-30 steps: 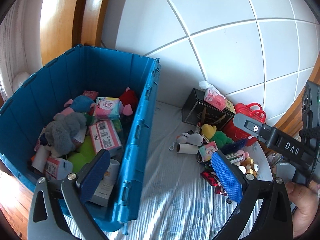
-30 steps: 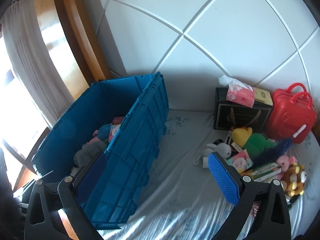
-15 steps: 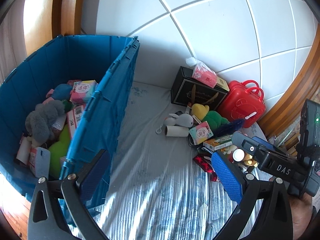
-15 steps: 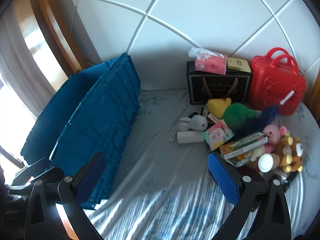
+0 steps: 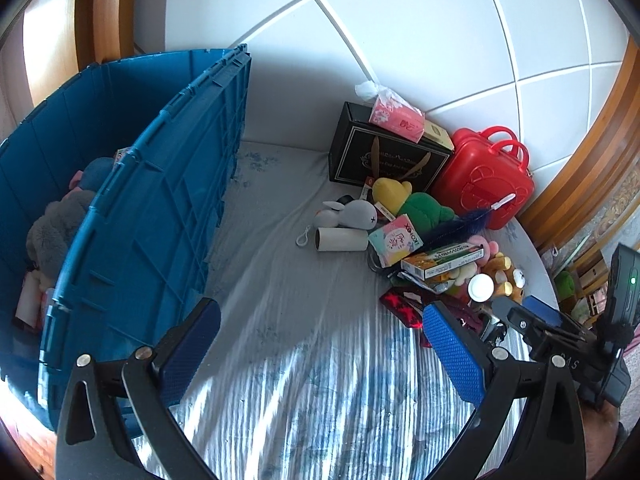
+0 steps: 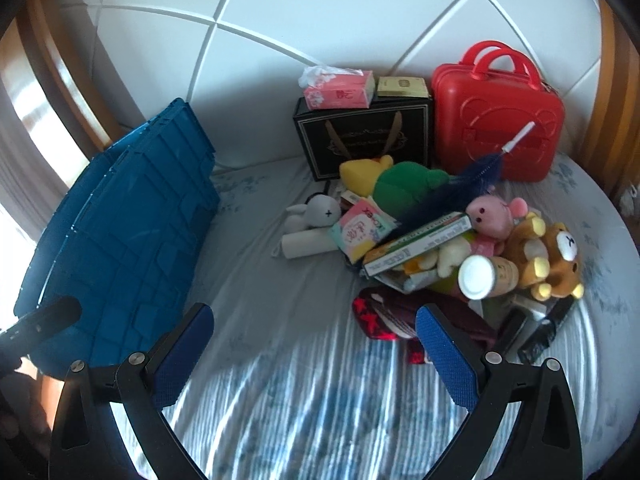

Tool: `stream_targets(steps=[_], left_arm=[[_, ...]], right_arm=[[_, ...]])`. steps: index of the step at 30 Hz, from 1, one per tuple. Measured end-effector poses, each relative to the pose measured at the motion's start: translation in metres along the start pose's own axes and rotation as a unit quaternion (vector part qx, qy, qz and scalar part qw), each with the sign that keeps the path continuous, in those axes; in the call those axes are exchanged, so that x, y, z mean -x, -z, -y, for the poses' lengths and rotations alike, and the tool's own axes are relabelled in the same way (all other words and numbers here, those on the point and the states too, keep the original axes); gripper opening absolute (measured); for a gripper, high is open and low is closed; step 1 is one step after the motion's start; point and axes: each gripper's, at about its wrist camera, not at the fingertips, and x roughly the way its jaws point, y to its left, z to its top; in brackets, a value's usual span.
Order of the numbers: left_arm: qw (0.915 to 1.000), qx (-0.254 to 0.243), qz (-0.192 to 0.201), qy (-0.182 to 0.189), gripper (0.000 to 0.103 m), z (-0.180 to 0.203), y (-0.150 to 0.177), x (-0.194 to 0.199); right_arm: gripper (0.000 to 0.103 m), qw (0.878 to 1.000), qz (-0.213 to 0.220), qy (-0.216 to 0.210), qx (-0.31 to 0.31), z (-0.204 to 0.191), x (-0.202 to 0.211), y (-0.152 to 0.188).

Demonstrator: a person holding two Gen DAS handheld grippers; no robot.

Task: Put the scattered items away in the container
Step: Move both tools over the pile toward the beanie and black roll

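The blue crate (image 5: 152, 216) stands on the left of the bed, with a grey plush (image 5: 56, 228) and other items inside. Right of it lies a pile: a white rabbit plush (image 6: 320, 210), a cardboard roll (image 6: 306, 242), a pastel pack (image 6: 362, 232), a green box (image 6: 420, 242), a white-capped bottle (image 6: 486, 274), a brown bear (image 6: 548, 256) and a red star cloth (image 6: 376, 316). My left gripper (image 5: 320, 356) is open and empty over the striped sheet. My right gripper (image 6: 312, 356) is open and empty, its right pad near the star cloth.
A black gift bag (image 6: 364, 140) carrying a pink tissue pack (image 6: 340, 90) and a red suitcase (image 6: 496, 112) stand against the white padded wall. A green-and-yellow plush (image 6: 404, 184) and a dark blue feather (image 6: 448, 192) top the pile. Bare sheet (image 5: 280, 280) lies between crate and pile.
Both grippers have swung right, away from the crate and toward the pile, and the right one has come closer to it. Both stayed open and empty.
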Motion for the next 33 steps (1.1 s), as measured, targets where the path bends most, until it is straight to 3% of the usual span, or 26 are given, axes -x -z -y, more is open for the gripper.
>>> stream_targets(steps=[10,18,28,33], left_arm=[[0.9986,-0.022,-0.047,0.004,0.103,0.024,0.02,-0.054],[0.9945,-0.058,-0.085,0.022,0.103,0.066,0.041,-0.099],[0.9825,-0.094,-0.134,0.089,0.103,0.152,0.063,-0.178],[0.9774,-0.073,-0.161,0.116,0.103,0.187,0.066,-0.219]], right_arm=[[0.103,0.998,-0.025,0.043,-0.048,0.076,-0.013,0.054],[0.103,0.992,-0.042,0.08,-0.093,0.138,-0.012,0.089],[0.103,0.982,-0.061,0.121,-0.133,0.206,-0.011,0.118],[0.103,0.977,-0.073,0.135,-0.148,0.235,-0.013,0.13]])
